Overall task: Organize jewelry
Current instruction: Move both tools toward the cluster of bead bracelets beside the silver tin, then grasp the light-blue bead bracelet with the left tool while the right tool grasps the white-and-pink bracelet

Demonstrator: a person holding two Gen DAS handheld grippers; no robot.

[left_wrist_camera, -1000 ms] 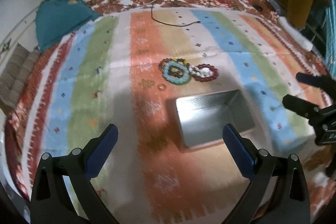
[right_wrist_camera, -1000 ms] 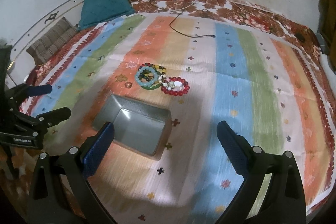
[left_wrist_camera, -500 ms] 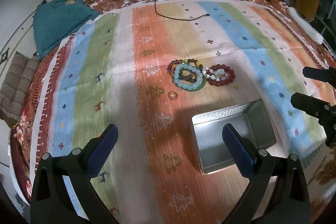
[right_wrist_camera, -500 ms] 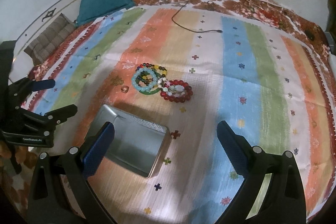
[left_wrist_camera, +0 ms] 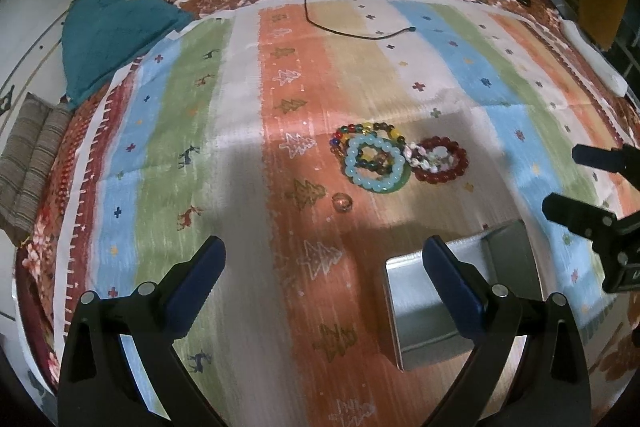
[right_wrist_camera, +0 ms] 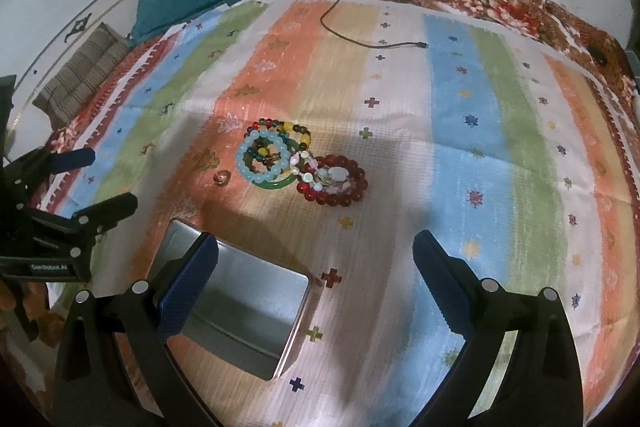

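A pile of bead bracelets lies on the striped bedspread: a light-blue one (left_wrist_camera: 374, 163) (right_wrist_camera: 262, 157) on a green bangle, a multicoloured one behind, and a dark-red one (left_wrist_camera: 442, 159) (right_wrist_camera: 334, 185) to the right. A small ring (left_wrist_camera: 342, 203) (right_wrist_camera: 222, 177) lies just left of them. An empty metal tin (left_wrist_camera: 460, 303) (right_wrist_camera: 244, 307) stands in front of the pile. My left gripper (left_wrist_camera: 324, 263) is open and empty, left of the tin. My right gripper (right_wrist_camera: 316, 255) is open and empty, above the tin's right side.
A teal cloth (left_wrist_camera: 112, 31) and a striped cushion (left_wrist_camera: 28, 167) lie at the far left. A black cable (left_wrist_camera: 352, 31) runs across the far part of the bedspread. A white object (left_wrist_camera: 592, 59) lies at the right edge.
Both grippers have moved closer to the bedspread. The tin and the bracelets look larger and sit lower in both views. Nothing was picked up.
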